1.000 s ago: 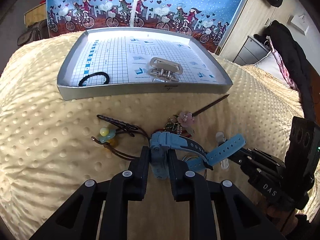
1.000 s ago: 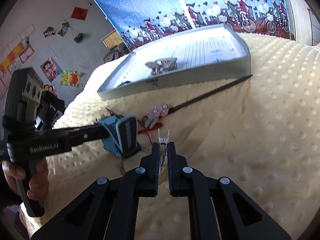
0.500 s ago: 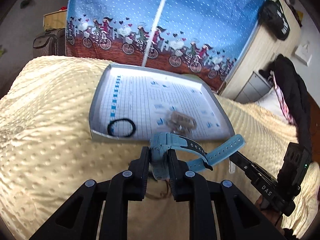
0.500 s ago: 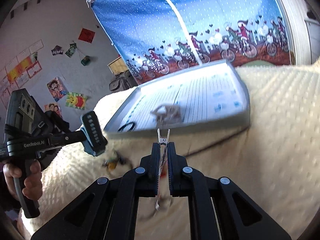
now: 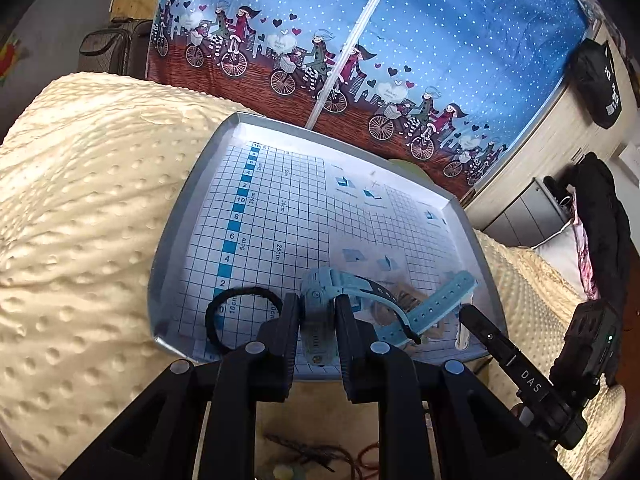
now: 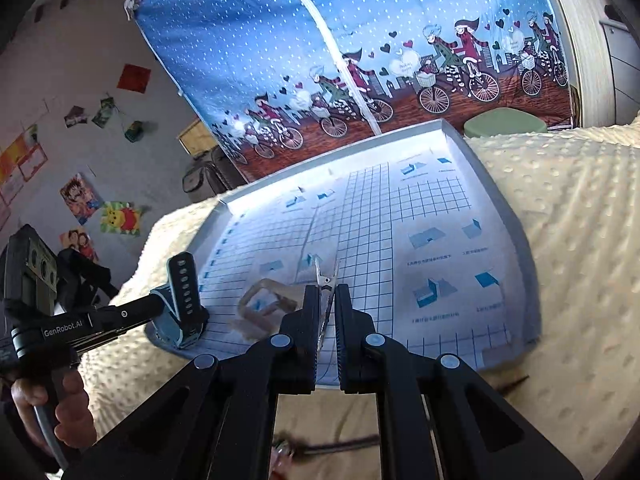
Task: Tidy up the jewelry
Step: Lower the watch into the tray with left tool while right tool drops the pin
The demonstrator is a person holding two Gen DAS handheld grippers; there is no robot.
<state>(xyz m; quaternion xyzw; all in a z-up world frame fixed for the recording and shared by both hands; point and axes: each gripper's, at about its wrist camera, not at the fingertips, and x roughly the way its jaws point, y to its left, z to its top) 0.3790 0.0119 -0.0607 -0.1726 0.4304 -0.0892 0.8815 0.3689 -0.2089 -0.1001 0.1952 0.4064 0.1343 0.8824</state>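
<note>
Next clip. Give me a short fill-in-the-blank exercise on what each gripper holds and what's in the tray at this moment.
1. The left gripper is shut on a light blue ____ with a holed strap.
2. The right gripper is shut on a thin silver metal hair ____.
3. The black elastic hair tie lies inside the shallow grey ____ lined with grid paper.
4. Both grippers are held above the cream dotted ____.

Missing words: watch; clip; tray; blanket
</note>
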